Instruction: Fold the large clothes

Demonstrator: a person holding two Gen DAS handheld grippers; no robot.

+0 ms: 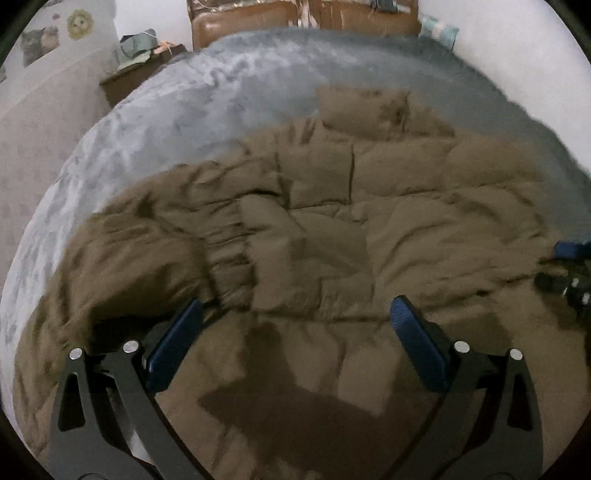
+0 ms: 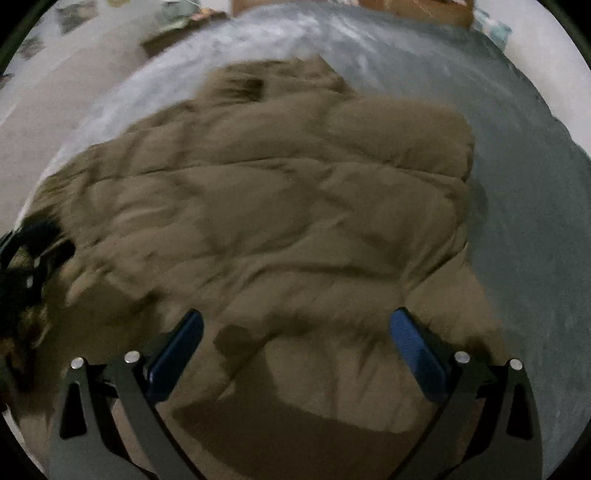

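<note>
A big bed fills most of both views. It has a soft grey cover that looks fuzzy and a bit shiny. A brown wooden headboard stands at the far end of the bed.

On the bed lies a large brown puffy coat. It is spread out flat over the near half of the bed, with stitched squares all over it. One sleeve lies bunched up toward the left edge of the bed, and a flap of the coat points toward the headboard. In the right wrist view the coat reaches close to the near edge of the bed, and bare grey cover shows along the right edge.

A dark wooden side table stands by the far left corner of the bed, with some green and orange things piled on it. They are too blurry to name.

The left gripper hangs over the near part of the coat. Its blue fingers are spread wide apart, with nothing pinched between them.

The right gripper also hangs over the near part of the coat. Its blue fingers are spread as wide as they go and pinch nothing.
</note>
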